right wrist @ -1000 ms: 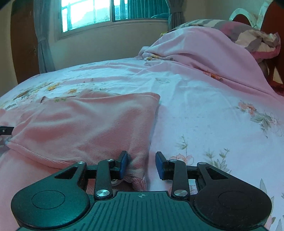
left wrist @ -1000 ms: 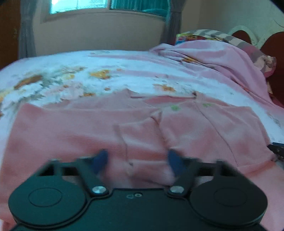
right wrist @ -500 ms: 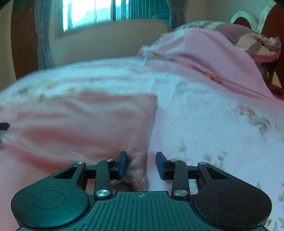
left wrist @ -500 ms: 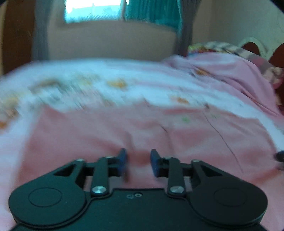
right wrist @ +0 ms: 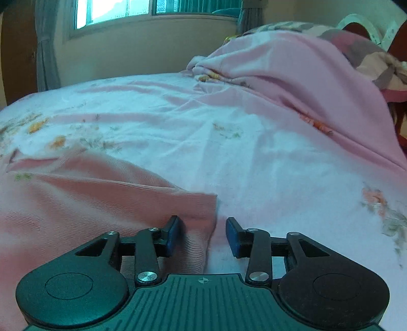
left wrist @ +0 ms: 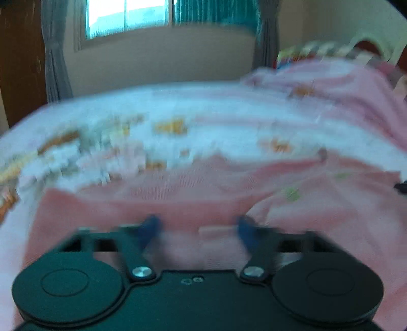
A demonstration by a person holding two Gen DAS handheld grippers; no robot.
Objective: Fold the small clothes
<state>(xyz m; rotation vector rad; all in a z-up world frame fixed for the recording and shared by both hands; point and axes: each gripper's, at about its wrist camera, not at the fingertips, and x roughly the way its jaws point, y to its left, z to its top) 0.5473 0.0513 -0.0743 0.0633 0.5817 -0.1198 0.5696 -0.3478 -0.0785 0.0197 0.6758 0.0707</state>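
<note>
While the pink garment (right wrist: 84, 203) lay spread flat on the floral bedsheet (right wrist: 254, 157), filling the lower left of the right wrist view and the lower half of the blurred left wrist view, both tools sat low over its near edge. Right gripper (right wrist: 202, 234): jaws had just been opening; the garment's right-hand corner and ribbed side edge ran between them, but neither blue pad pressed the cloth, so the hold read as released. Left gripper (left wrist: 197, 229): jaws had also just been opening and stood wide apart, pink cloth beneath and between them, nothing clamped as far as the smear allowed. A folded-over flap with a straight seam crossed the garment toward the middle of the right wrist frame. Heaped pink blanket (right wrist: 292, 84) occupied the upper right, well apart from the work; window (right wrist: 114, 10) at top. Judgement: one fold was down and the tools were letting go to take a new hold. To do this well, each gripper should clear the cloth cleanly without dragging the laid flap, then bite only the layers meant to move, at matching spots along the near edge. Soft knit will likely stretch and skew if one side is pulled ahead, so both sides should travel evenly.
</note>
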